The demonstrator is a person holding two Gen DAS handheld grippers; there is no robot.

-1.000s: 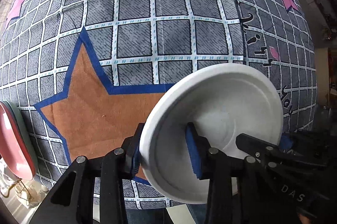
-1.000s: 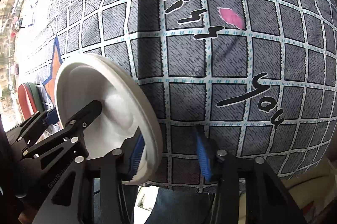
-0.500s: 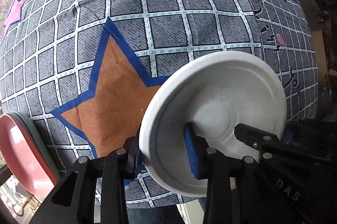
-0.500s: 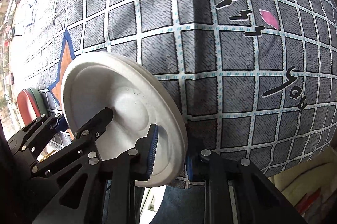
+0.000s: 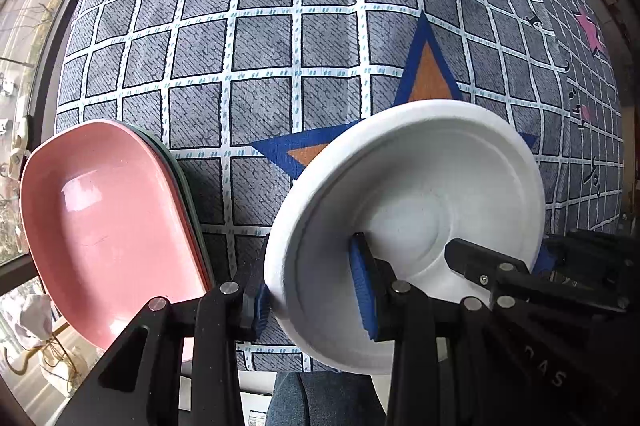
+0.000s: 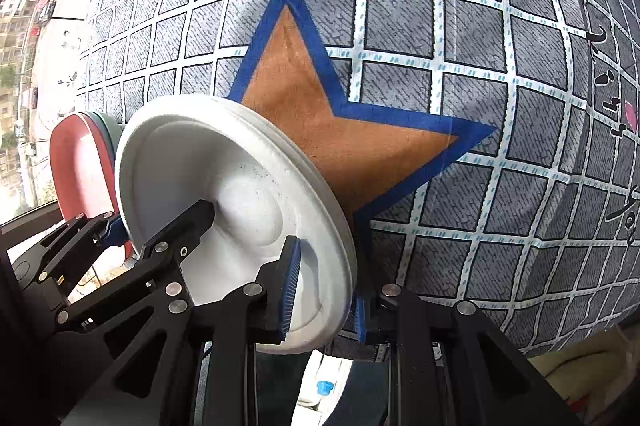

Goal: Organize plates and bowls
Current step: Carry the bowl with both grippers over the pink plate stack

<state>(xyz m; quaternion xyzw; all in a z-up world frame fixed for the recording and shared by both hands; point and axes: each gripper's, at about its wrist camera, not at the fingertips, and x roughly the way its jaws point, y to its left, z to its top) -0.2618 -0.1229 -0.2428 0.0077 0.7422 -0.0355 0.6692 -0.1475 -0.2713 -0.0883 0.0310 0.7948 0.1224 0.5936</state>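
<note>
Though tilted, white plate (image 5: 420,186) between both jaws.

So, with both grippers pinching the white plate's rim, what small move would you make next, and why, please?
Probably carry the white plate a little further toward the pink dish stack. Left gripper and right gripper grip opposite rims, and the plate hangs above the cloth, beside the stack.

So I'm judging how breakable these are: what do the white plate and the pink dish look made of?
White plate: probably moulded foam or pulp, given its matte, faintly grainy surface, thick soft rim and no glare.
Pink dish: likely glazed ceramic or melamine, being smooth and glossy with a bright window reflection; the look alone can't settle which.
</note>
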